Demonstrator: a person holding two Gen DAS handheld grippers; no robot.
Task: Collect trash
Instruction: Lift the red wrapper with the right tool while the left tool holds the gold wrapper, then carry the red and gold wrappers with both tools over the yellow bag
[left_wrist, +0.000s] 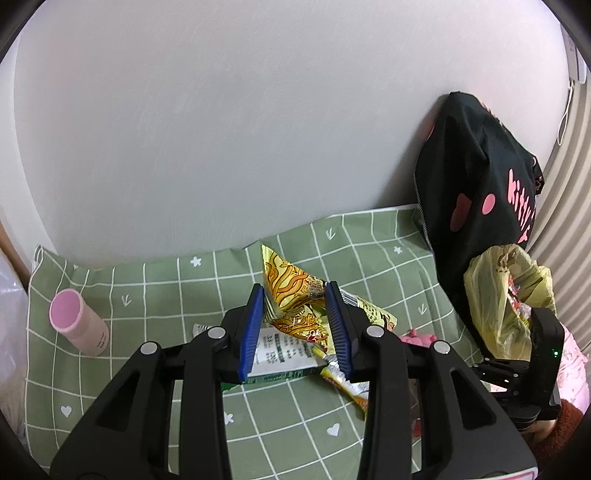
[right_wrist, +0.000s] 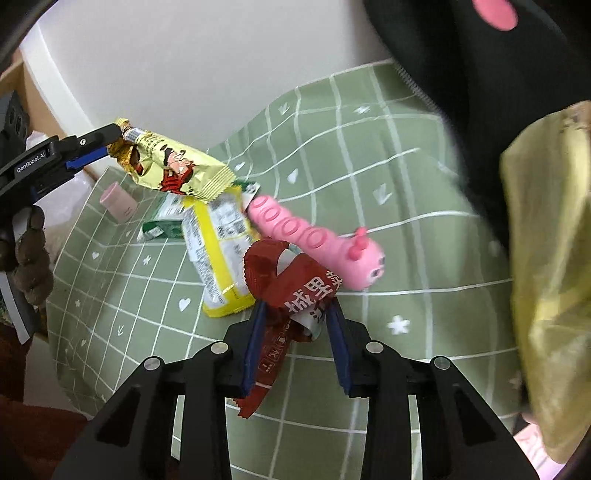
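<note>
Right wrist view: right claw (right_wrist: 297, 310) clamped on red wrapper (right_wrist: 291, 280), left claw (left_wrist: 295, 295) on yellow wrapper (left_wrist: 291, 295).

The left gripper (left_wrist: 295, 291) clamps a crinkled yellow snack wrapper (left_wrist: 291, 291) above the green checked cloth (left_wrist: 166, 295), near a pink cylindrical bottle (left_wrist: 79, 322).

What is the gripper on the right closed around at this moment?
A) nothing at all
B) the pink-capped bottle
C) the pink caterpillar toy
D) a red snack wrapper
D: in the right wrist view the right gripper has its blue pads on either side of a crumpled red snack wrapper, while the pink caterpillar toy lies free on the green cloth beyond it.
</note>
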